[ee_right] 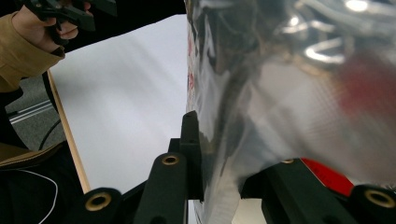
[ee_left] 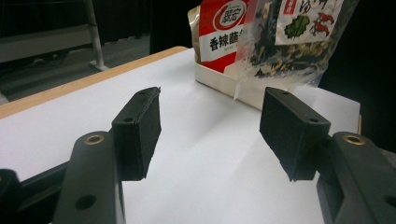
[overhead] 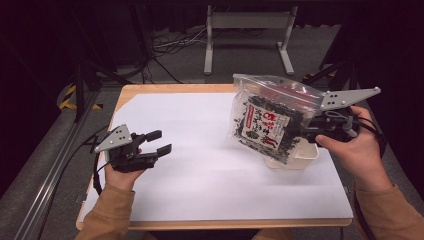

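Resting near the table's (overhead: 165, 200) left edge, the left gripper (overhead: 159, 142) has its jaws apart, nothing between them. Right gripper (overhead: 299, 132) clamps the clear seaweed bag (overhead: 265, 122) above a white tray (overhead: 304, 159); its label reads possibly Chinese.

A light wooden table (overhead: 131, 90) with rounded corners stood on a grey floor (overhead: 40, 165), its top almost wholly covered by a large white sheet (overhead: 200, 170) that left only a narrow rim of wood bare. On the sheet near the right edge sat a shallow cream rectangular tray (overhead: 300, 159), with a red snack packet (ee_left: 219, 32) standing in it.
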`<action>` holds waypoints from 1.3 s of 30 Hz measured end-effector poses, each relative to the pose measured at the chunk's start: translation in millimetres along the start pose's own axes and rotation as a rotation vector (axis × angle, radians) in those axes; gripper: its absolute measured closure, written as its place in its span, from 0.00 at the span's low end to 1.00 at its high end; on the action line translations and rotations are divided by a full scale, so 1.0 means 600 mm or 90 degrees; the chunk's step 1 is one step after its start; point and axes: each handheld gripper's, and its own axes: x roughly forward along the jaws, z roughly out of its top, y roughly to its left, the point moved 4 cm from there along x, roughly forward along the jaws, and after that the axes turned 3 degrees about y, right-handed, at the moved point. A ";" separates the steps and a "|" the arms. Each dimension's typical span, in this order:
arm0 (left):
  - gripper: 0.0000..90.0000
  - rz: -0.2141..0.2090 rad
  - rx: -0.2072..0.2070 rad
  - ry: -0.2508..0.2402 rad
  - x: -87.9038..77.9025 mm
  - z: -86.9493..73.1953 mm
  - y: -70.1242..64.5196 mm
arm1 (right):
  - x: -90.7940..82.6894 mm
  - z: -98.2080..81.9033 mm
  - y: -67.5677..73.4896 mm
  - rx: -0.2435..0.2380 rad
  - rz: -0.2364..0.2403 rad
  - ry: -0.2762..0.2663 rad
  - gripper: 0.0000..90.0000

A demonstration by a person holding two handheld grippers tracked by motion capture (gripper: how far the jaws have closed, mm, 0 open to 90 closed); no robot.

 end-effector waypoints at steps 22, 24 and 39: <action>0.41 -0.004 -0.003 0.011 0.004 -0.005 0.003 | -0.050 -0.005 -0.050 0.023 -0.048 0.002 0.84; 0.41 -0.005 -0.004 0.011 0.005 -0.005 0.003 | -0.053 -0.006 -0.057 0.021 -0.056 0.001 0.84; 0.40 -0.012 -0.016 0.009 0.003 -0.005 0.003 | -0.058 -0.025 -0.103 0.011 -0.110 -0.011 0.84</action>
